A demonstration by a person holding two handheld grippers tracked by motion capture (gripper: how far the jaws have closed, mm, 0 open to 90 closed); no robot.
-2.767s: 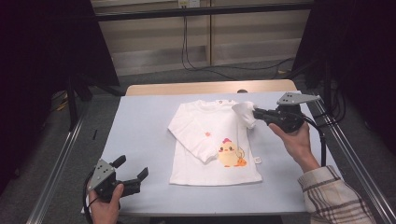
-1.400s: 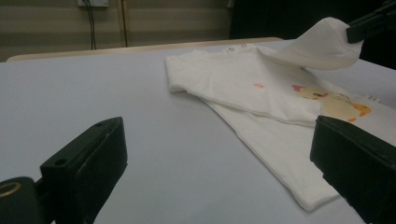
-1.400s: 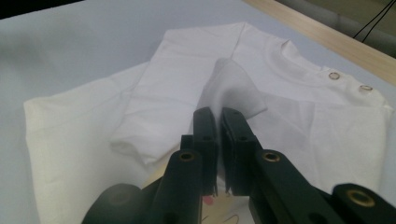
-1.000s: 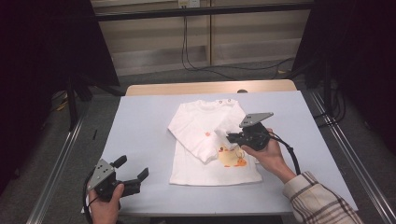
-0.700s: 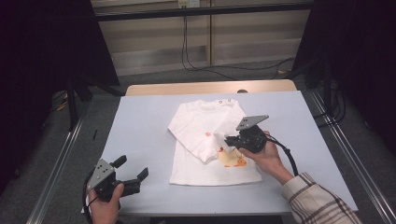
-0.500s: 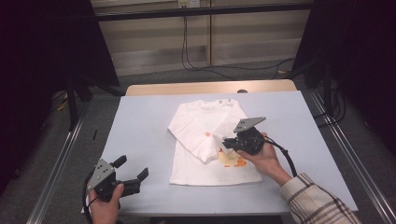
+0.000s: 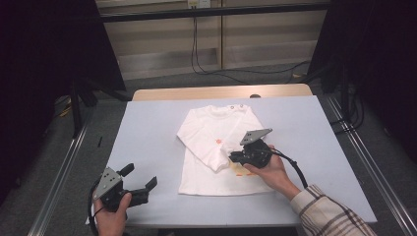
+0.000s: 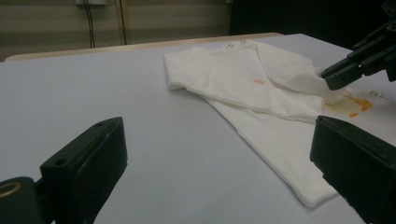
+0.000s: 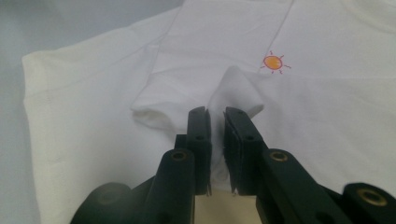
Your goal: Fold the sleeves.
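The white shirt (image 7: 223, 147) lies flat at the middle of the blue table (image 7: 147, 128), neck toward twelve o'clock. The right gripper (image 7: 231, 158) sits low over the shirt's chest, at about four o'clock from table centre, the hand (image 7: 270, 169) under it and the forearm running to five o'clock. Its jaws have just been easing apart, a narrow gap showing, with the folded sleeve (image 9: 233, 88) bunched between them. The left gripper (image 7: 140, 182) rests at seven o'clock, jaws wide and empty.
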